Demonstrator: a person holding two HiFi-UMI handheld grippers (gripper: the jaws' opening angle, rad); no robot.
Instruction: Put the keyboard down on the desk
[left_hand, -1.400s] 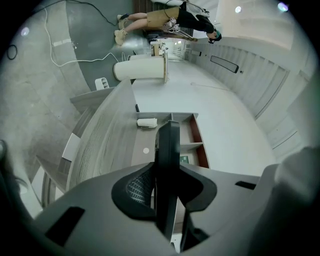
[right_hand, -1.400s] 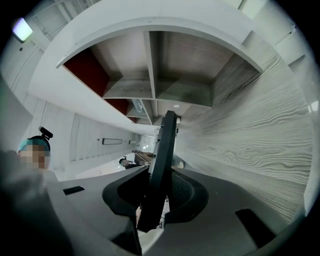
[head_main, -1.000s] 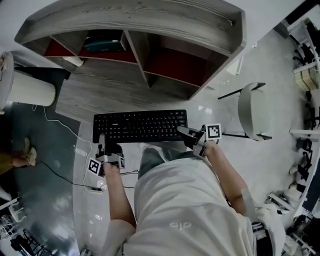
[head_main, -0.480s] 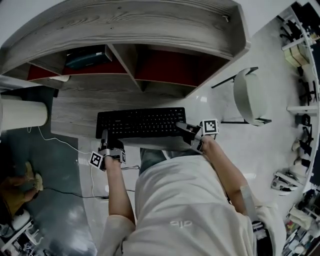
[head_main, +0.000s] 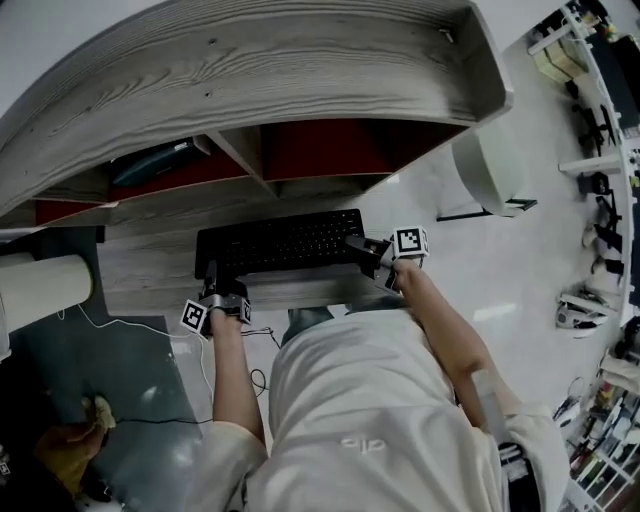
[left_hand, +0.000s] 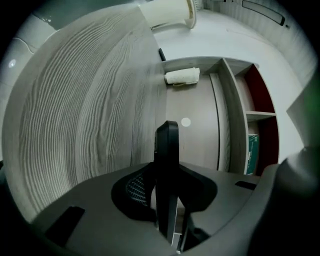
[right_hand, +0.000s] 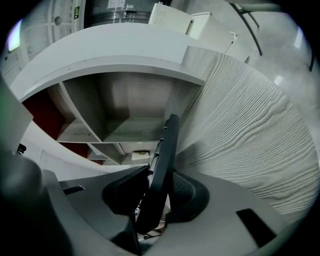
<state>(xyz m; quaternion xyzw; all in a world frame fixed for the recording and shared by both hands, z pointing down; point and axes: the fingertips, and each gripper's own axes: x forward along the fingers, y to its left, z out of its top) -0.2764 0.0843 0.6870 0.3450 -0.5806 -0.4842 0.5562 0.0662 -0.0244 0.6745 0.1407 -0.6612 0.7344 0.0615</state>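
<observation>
The black keyboard lies lengthwise over the grey wood-grain desk, just in front of the shelf unit. I cannot tell whether it rests on the desk. My left gripper is shut on the keyboard's left end, which shows edge-on between its jaws. My right gripper holds the right end. There the keyboard leans between the two pads while the jaws are opening.
The desk carries a curved top shelf with red-backed compartments; a teal box lies in the left one. A white cylinder stands at the left, a white chair at the right. A thin cable runs over the floor.
Both grippers have carried the keyboard forward, from the desk's front edge to further in, close under the shelf unit. The head view has shifted with them.
</observation>
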